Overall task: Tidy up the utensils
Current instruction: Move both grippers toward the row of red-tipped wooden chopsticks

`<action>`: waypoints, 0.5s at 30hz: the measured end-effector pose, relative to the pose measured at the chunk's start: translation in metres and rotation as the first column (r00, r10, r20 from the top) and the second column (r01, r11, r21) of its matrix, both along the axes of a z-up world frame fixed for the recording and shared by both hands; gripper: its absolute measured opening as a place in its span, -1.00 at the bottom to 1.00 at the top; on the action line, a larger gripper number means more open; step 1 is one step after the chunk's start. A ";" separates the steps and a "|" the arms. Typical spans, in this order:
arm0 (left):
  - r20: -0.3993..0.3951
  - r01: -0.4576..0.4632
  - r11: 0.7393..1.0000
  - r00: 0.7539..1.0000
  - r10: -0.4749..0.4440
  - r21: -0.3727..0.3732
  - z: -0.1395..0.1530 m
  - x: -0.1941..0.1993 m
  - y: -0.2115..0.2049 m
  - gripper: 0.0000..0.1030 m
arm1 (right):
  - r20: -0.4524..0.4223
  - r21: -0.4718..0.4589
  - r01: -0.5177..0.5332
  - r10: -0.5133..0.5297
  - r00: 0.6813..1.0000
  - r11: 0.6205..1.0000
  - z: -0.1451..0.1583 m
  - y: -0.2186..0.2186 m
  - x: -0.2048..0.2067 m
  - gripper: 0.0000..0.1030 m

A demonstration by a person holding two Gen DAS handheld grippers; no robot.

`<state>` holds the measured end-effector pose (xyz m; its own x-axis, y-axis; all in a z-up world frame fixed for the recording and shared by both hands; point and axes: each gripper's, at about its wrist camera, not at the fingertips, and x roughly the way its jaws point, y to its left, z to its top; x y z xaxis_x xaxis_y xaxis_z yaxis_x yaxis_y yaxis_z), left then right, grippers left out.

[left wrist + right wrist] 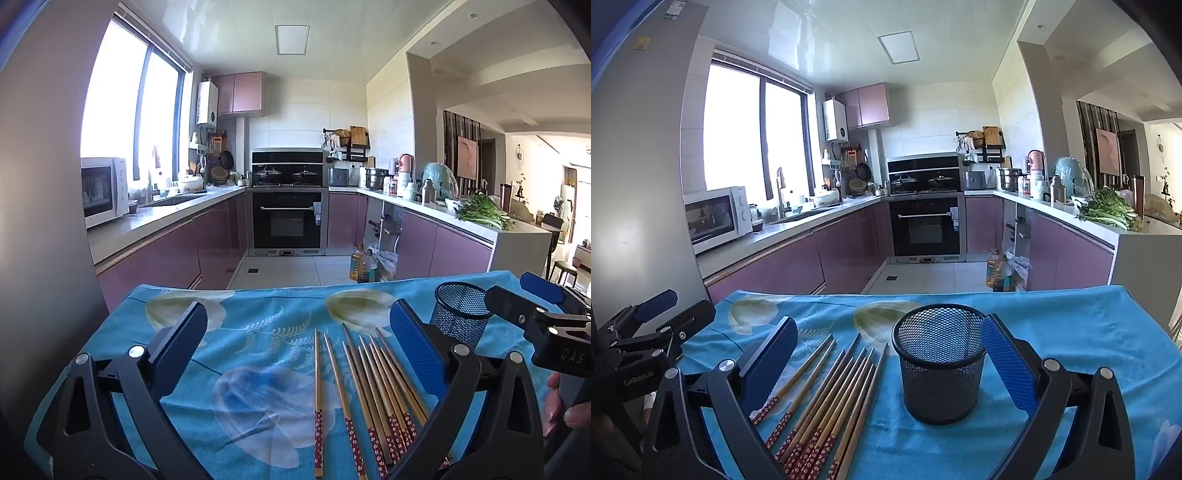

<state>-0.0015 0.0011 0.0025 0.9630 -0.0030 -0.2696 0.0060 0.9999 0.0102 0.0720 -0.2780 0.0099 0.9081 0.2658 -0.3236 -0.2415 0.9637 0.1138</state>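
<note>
Several wooden chopsticks (369,391) with red flowered ends lie side by side on a blue flowered cloth (258,350). A black mesh cup (460,314) stands upright to their right. My left gripper (299,332) is open and empty above the cloth, the chopsticks near its right finger. In the right wrist view the chopsticks (827,406) lie left of the mesh cup (940,363). My right gripper (890,343) is open and empty, with the cup between its fingers, closer to the right one. Each gripper shows at the edge of the other's view.
The cloth-covered table (1071,332) ends at a far edge, with tiled kitchen floor beyond. Oil bottles (997,273) stand on the floor by the right counter. An oven (925,225) and purple cabinets line the back.
</note>
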 end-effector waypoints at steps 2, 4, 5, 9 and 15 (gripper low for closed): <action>-0.001 0.001 1.000 1.000 -0.001 0.000 0.000 0.000 0.000 0.90 | -0.006 0.005 0.000 0.000 1.000 1.000 0.000 0.000 0.000 0.87; -0.002 0.001 1.000 1.000 -0.001 -0.002 -0.001 -0.001 0.000 0.90 | -0.007 0.005 0.000 0.000 1.000 1.000 0.000 0.000 0.000 0.87; -0.003 0.000 1.000 1.000 0.000 -0.001 -0.001 -0.001 0.000 0.90 | -0.007 0.005 0.000 0.000 1.000 1.000 0.000 0.000 0.000 0.87; -0.010 0.002 1.000 1.000 -0.002 -0.002 -0.003 -0.002 0.000 0.90 | -0.009 0.006 -0.003 0.003 1.000 1.000 -0.001 0.000 -0.001 0.87; -0.037 0.004 1.000 0.999 -0.003 0.002 -0.006 0.005 0.000 0.90 | -0.035 0.002 -0.023 0.023 0.999 1.000 -0.002 0.009 -0.007 0.87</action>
